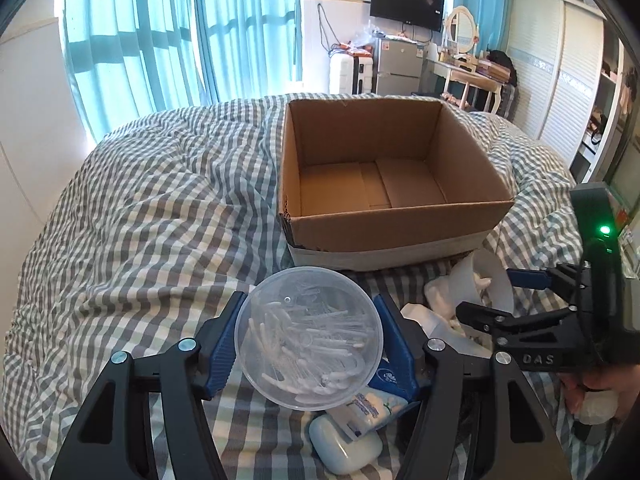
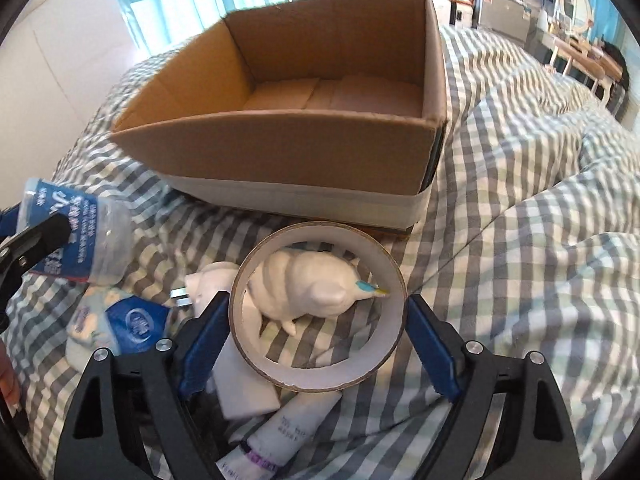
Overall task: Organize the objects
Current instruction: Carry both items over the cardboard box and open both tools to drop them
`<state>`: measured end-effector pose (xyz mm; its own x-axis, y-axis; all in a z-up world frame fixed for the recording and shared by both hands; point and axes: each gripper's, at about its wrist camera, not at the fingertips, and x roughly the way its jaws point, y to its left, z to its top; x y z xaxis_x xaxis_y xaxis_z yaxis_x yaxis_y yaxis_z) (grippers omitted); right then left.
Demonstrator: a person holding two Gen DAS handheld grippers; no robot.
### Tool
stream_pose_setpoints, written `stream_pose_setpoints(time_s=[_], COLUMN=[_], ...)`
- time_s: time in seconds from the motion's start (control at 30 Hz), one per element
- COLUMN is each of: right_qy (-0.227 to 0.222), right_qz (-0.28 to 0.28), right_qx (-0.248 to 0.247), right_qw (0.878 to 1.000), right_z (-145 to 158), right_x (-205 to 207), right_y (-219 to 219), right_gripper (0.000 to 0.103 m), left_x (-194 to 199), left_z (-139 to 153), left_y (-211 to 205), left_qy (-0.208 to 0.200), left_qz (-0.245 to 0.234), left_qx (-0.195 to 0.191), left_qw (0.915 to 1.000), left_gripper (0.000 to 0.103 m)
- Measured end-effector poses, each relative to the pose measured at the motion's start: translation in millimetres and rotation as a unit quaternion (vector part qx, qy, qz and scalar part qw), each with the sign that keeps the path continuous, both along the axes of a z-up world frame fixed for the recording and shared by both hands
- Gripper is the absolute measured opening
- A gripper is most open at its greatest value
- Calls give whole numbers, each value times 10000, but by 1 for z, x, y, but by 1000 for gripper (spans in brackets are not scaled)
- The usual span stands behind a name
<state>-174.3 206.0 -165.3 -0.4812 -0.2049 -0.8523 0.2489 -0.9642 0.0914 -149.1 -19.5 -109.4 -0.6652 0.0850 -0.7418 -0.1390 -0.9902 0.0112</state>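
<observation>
My left gripper (image 1: 310,300) is shut on a clear round tub of cotton swabs (image 1: 308,336), with a blue pad on each side of it. The right wrist view shows the same tub (image 2: 100,236) at the left edge, held off the bed. My right gripper (image 2: 318,298) is shut on a nearly bare tape roll (image 2: 320,380), both pad tips touching its rim. A white toy animal (image 2: 308,280) shows through the roll's hole. In the left wrist view the right gripper (image 1: 486,292) is low on the right. Beyond both grippers stands an open cardboard box (image 1: 392,224) (image 2: 280,148), with nothing inside.
Small items lie on the checked bedcover (image 1: 140,200) under the grippers: a blue tissue pack (image 2: 136,320), a white plug (image 2: 204,280), tubes (image 2: 292,428) (image 1: 368,408) and a white earbud case (image 1: 344,448). A person's hand (image 1: 592,392) holds the right gripper. Rumpled duvet (image 2: 540,200) rises right of the box.
</observation>
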Motion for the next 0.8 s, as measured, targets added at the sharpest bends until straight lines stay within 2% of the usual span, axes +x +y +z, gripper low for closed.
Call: stream_pose_setpoints(time_s=[0.1,0.33,0.57,0.8], right_qy=[271,1054,1706,1871], right_qz=[55,245,284,152], right_qx=[21,-32,10,-203], right_qw=[9996,9941,9849,9820], right_z=[21,95,158,185], right_x=[18,47,37,-16], right_y=[-4,-5,-12,-11], right_gripper=[86,86,85,85], left_x=[8,23,4,-49], left_z=[12,58,107,131], left_y=[-2,-9,-6,0], left_qy=[93,591,971,1137], left_qz=[35,106,-48,-149], left_qx=[57,206,365,497], left_qw=[9999,9980,9946,9922], left_gripper=[65,64,64,64])
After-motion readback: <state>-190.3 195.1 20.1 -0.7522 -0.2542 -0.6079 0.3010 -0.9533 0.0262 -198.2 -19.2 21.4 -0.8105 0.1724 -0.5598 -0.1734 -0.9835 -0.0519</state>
